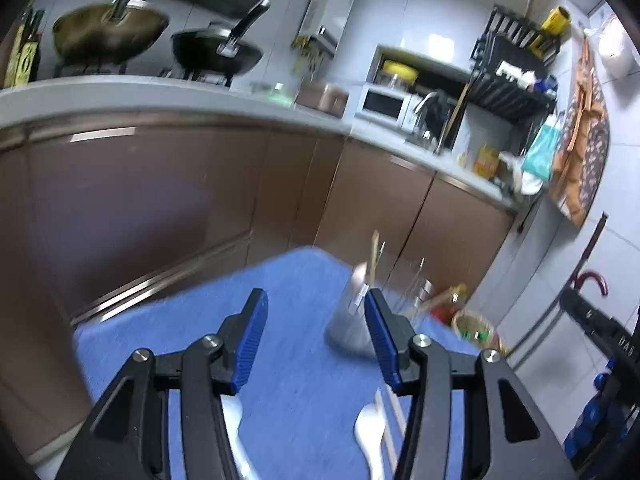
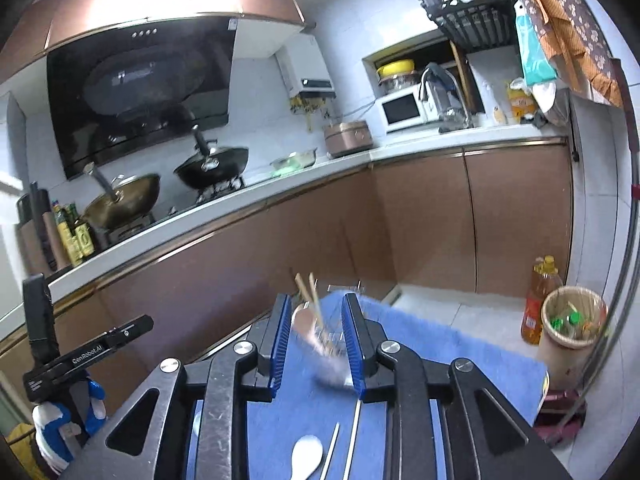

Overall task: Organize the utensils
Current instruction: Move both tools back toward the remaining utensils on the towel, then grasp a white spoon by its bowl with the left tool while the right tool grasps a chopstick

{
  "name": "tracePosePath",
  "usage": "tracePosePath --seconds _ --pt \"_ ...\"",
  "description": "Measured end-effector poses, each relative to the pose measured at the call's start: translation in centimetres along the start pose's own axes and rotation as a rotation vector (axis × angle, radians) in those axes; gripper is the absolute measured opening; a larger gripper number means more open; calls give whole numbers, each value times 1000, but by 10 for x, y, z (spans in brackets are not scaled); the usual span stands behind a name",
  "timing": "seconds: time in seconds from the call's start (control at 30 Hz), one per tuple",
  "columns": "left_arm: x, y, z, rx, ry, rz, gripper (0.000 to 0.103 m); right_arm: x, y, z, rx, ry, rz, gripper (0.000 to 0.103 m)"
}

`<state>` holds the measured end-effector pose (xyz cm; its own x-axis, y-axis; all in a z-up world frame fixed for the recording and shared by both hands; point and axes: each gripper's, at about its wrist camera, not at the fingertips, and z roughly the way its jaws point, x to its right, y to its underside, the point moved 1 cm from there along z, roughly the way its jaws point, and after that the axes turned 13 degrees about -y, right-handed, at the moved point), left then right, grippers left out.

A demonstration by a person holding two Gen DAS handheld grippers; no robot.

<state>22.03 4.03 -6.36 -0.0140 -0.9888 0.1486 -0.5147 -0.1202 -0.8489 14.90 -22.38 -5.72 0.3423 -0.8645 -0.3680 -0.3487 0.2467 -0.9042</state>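
A clear glass holder (image 1: 350,320) stands on the blue mat (image 1: 288,320), with chopsticks (image 1: 374,258) and a spoon in it. It also shows, blurred, in the right wrist view (image 2: 326,342). A white spoon (image 1: 370,436) and a pair of chopsticks (image 1: 394,412) lie flat on the mat near me; they show in the right wrist view too, the spoon (image 2: 306,456) and the chopsticks (image 2: 352,436). Another white spoon (image 1: 236,420) lies under the left gripper. My left gripper (image 1: 316,310) is open and empty above the mat. My right gripper (image 2: 316,316) is open and empty, with the holder seen between its fingers.
Brown kitchen cabinets (image 1: 200,192) and a counter with two pans (image 2: 168,184) stand behind the mat. A wicker bin (image 2: 570,320) and an oil bottle (image 2: 538,300) stand on the floor at the right. The other gripper's body (image 2: 76,356) shows at the left.
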Motion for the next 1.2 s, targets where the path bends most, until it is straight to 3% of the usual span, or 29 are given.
tracePosePath --seconds 0.17,0.43,0.97,1.2 --pt "-38 35 -17 -88 -26 -28 48 -8 27 -10 -88 -63 21 24" --pt "-80 66 -35 -156 -51 -79 48 -8 51 -20 -149 -62 54 24" --pt "-103 110 11 -347 -39 -115 48 27 94 -10 -262 -2 134 24" --pt "-85 121 28 -405 9 -72 48 42 110 17 -350 1 159 24"
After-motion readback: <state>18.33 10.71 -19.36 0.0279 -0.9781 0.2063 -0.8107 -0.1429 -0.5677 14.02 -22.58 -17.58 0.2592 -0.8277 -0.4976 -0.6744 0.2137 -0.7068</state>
